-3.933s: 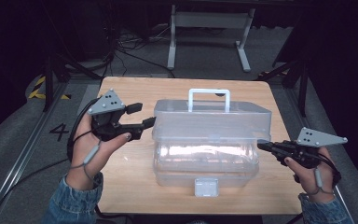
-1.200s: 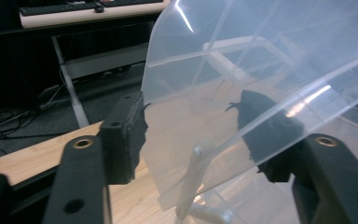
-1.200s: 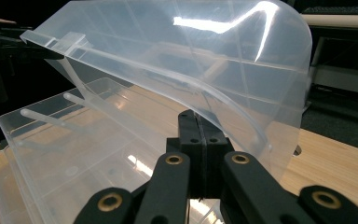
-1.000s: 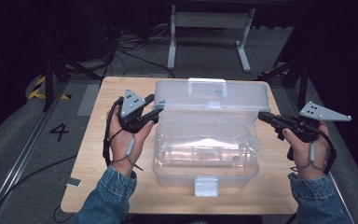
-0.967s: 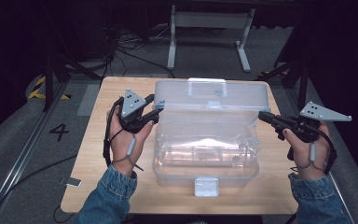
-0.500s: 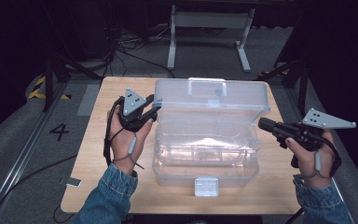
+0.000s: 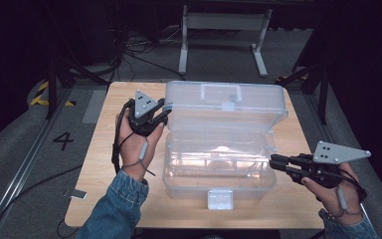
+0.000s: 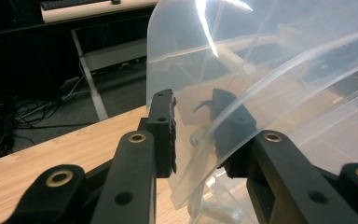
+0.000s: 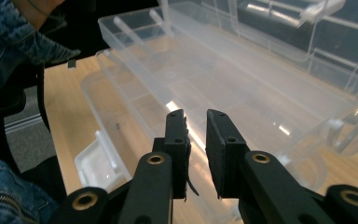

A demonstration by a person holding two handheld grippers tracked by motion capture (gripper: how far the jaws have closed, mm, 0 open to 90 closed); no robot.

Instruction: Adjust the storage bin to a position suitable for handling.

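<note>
So far, from the high view the clear box (image 7: 219,164) sits mid-counter (image 7: 104,149) with its lid (image 7: 224,102) raised upright; in the left gripper view the left tongs (image 8: 193,128), just closing, straddle the lid's edge without clearly pinching it; in the right gripper view the right tongs (image 9: 196,140), just opening, hold nothing, so any loading remains.

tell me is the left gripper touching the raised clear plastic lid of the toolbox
Cannot tell. In the left gripper view the left gripper straddles the edge of the clear plastic lid, one jaw each side, but a sliver of gap seems to remain; the jaws have just been closing.
</note>
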